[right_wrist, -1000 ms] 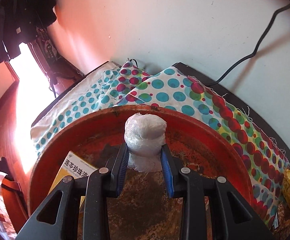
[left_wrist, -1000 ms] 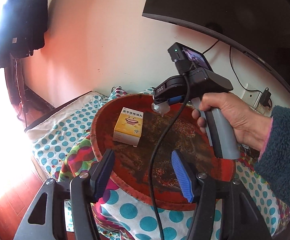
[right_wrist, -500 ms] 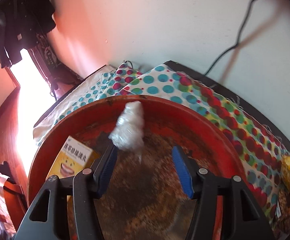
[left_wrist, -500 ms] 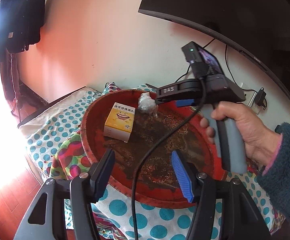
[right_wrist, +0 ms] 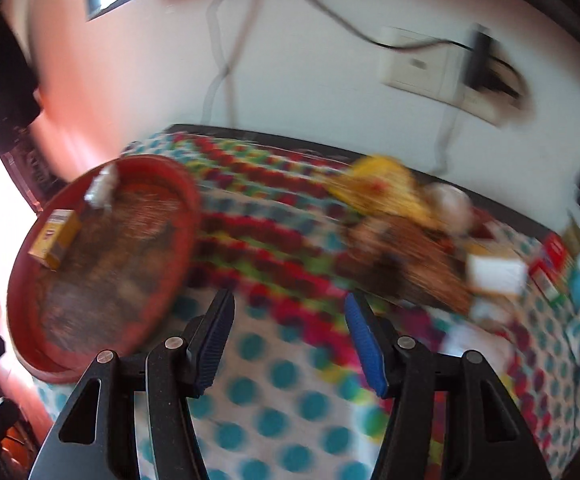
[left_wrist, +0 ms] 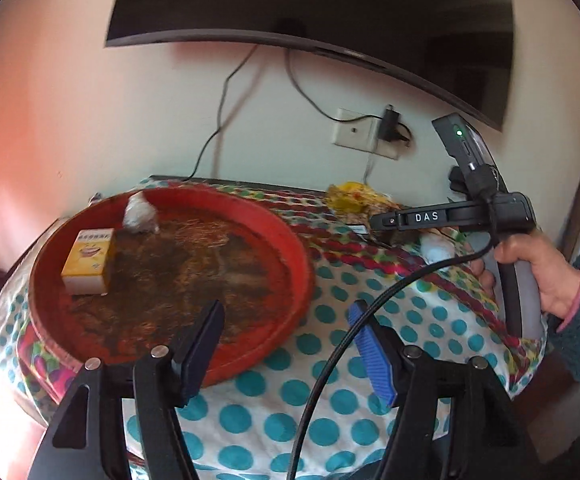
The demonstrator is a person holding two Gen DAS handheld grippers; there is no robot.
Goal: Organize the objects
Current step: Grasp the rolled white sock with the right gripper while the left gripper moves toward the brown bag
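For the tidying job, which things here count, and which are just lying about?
Job:
red tray
yellow box, in tray
plastic-wrapped bundle, in tray
yellow packet, on cloth
white box, on cloth
right tongs, empty

Lying about:
dotted cloth
television
wall socket

Daylight floods in from the left on both my feeds, blowing out the lower left corner to white and washing the wall pink-orange. My left wrist view is mostly sharp, softening toward its curved, dark-vignetted edges. My right wrist view is smeared throughout by motion blur; the spotted cloth and wall socket streak, fisheye bending every line.
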